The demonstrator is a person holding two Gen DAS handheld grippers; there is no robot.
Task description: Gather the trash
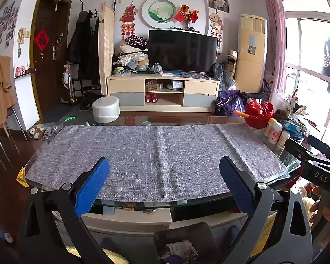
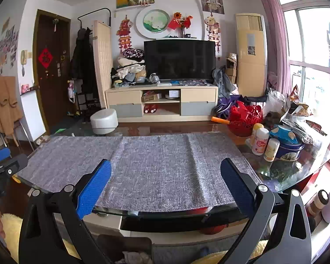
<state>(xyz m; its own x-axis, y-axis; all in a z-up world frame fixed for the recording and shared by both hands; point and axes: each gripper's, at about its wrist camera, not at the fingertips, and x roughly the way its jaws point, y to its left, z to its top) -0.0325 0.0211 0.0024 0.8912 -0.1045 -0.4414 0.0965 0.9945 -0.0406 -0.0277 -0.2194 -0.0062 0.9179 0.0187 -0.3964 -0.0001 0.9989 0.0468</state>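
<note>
Both hand-held grippers are positioned side by side at the near edge of a glass-topped table (image 1: 283, 160), each pointing forward across the tabletop toward the far wall. The left gripper (image 1: 164, 171) has its blue-padded fingers (image 1: 92, 187) spread wide, with nothing between them. The right gripper (image 2: 165, 173) likewise has its fingers (image 2: 94, 189) spread wide and holds nothing. Neither gripper touches the table; both sit above and just short of its near edge. The black body of the right gripper appears at the right margin of the left wrist view, and part of the left gripper appears at the left margin of the right wrist view.

A grey woven cloth (image 1: 154, 156) covers most of the tabletop and lies flat with two lengthwise creases.

The trash (image 1: 182, 250) is located below the near table edge, between the lower frames of the left gripper: a dark brown bin (image 1: 162, 235) holds crumpled whitish paper and a purple item. The right wrist view shows the same bin (image 2: 112, 244) at the bottom edge with pale crumpled material inside.

At the right end of the table stand a red basket (image 2: 244, 118), three small white bottles (image 2: 260, 142) and a blue round tin (image 2: 288, 148), grouped close together.
</note>
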